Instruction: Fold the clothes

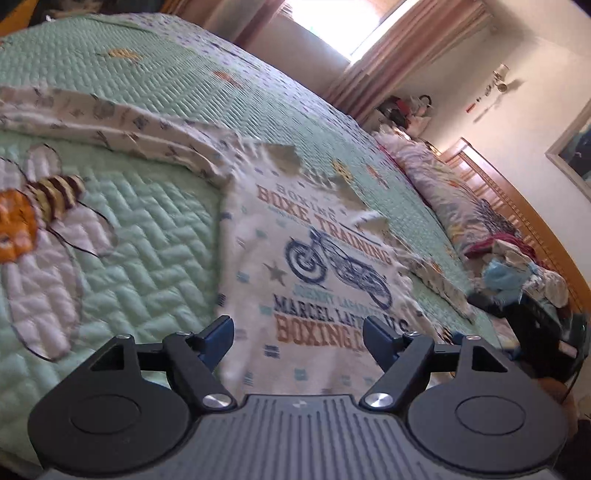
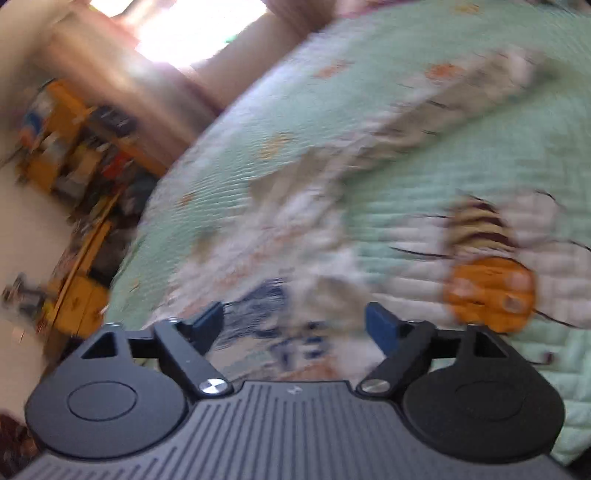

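A white printed shirt (image 1: pixel 317 273) with a blue motorbike and boxing lettering lies flat on the green quilted bedspread (image 1: pixel 147 229). One patterned sleeve (image 1: pixel 110 125) stretches to the left across the quilt. My left gripper (image 1: pixel 298 341) hovers over the shirt's near hem, open, with nothing pressed between its blue pads (image 1: pixel 218 338). The right wrist view is blurred: the same shirt (image 2: pixel 280 258) shows as a pale smear with a blue print. My right gripper (image 2: pixel 295 326) stands open above it, holding nothing.
A bee and a daisy are stitched on the quilt (image 1: pixel 48 206). A pile of clothes (image 1: pixel 517 269) and a floral pillow (image 1: pixel 443 192) lie by the wooden headboard (image 1: pixel 517 206). Cluttered yellow shelves (image 2: pixel 74 155) stand past the bed's edge, under a curtained window (image 1: pixel 332 29).
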A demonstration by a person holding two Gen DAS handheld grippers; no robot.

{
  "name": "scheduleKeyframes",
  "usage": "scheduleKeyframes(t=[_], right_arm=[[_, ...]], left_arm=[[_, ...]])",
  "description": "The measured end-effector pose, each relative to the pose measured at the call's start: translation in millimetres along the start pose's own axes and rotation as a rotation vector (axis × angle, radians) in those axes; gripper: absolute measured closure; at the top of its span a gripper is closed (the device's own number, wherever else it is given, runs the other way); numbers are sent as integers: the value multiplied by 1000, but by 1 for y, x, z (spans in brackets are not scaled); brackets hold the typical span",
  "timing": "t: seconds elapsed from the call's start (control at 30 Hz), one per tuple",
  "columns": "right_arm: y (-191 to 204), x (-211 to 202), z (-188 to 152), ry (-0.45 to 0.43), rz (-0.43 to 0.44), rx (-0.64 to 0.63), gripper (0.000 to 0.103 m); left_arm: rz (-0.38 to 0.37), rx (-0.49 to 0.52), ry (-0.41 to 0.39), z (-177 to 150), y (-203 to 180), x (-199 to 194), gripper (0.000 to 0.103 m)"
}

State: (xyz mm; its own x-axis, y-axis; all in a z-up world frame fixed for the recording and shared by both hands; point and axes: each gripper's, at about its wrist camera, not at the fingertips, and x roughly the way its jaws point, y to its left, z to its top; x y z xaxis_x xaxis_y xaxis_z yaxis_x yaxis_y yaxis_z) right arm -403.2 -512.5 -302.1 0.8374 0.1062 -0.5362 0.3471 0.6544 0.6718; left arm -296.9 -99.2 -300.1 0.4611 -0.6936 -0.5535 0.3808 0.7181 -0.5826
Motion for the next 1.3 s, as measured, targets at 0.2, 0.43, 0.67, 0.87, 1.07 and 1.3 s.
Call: scheduleKeyframes(t=[0.2,0.43,0.67,0.87,1.07,1.3], right_arm=[[-27,39,-25,161,0,95,27],[1,-34,-27,50,-221,-157,20],[84,33,-54,127,-220,-531,14],[59,34,-93,299,-368,-700,12],[24,-34,-89,330,-347,-586,12],[105,18,-25,138,-140,-612,11]], left_arm=[[22,69,4,-15,-8,-12,23],[11,160,-17,-8,-27,-14,19],[54,427,143,-28,-73,44,14],[117,497,212,-83,-53,14,9],[87,470,202,-87,-46,-35,9],[46,478,22,9,-76,-4,6]])
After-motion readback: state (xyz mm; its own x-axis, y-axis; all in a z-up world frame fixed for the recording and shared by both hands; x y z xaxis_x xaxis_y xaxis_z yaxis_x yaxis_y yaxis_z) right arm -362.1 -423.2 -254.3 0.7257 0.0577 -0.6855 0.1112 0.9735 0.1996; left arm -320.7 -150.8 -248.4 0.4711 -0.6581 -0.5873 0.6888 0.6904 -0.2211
